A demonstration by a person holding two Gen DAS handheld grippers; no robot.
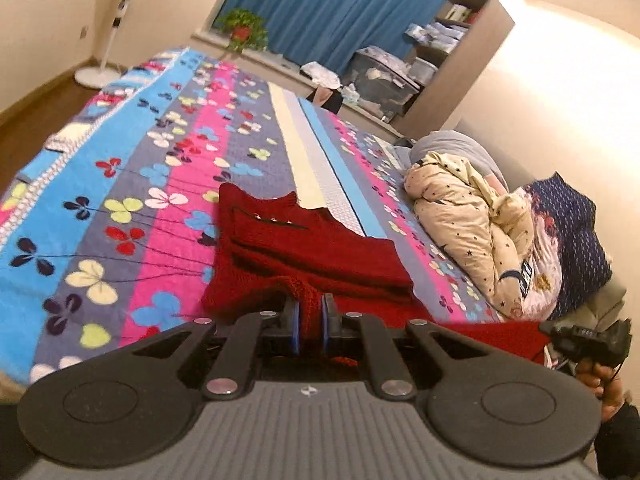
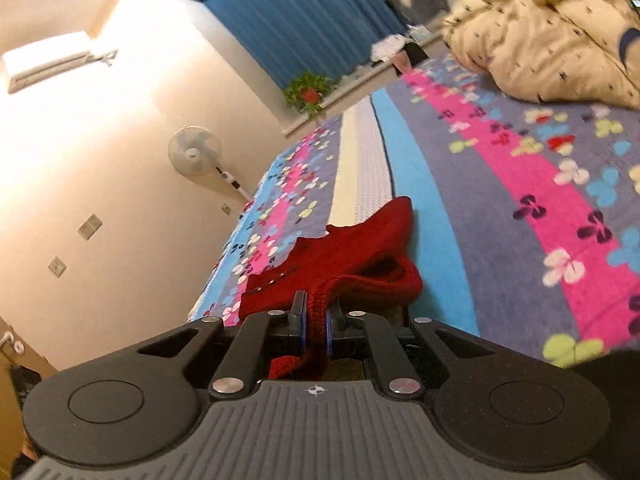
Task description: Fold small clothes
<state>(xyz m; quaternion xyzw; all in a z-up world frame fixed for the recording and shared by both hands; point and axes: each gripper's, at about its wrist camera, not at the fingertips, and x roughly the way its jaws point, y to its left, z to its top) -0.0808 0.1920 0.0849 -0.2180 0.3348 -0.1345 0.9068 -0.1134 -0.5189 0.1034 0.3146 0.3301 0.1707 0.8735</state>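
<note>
I have the left claw (image 1: 311, 316) clamped on one edge of the red sweater (image 1: 304, 248). My right claw (image 2: 316, 320) is clamped on another edge, above the bed (image 1: 120, 184).

You are working over a bed (image 1: 168, 184) covered by a striped bedspread (image 2: 500, 168) in blue, grey, pink and cream, printed with clover-like flowers. On it lies the red knitted garment (image 1: 304, 248), partly folded, its near edge raised off the cover. Further along you have a crumpled cream quilt with dark stars (image 1: 460, 208), and beside it what looks like a dark blue pillow (image 1: 576, 232).
</note>
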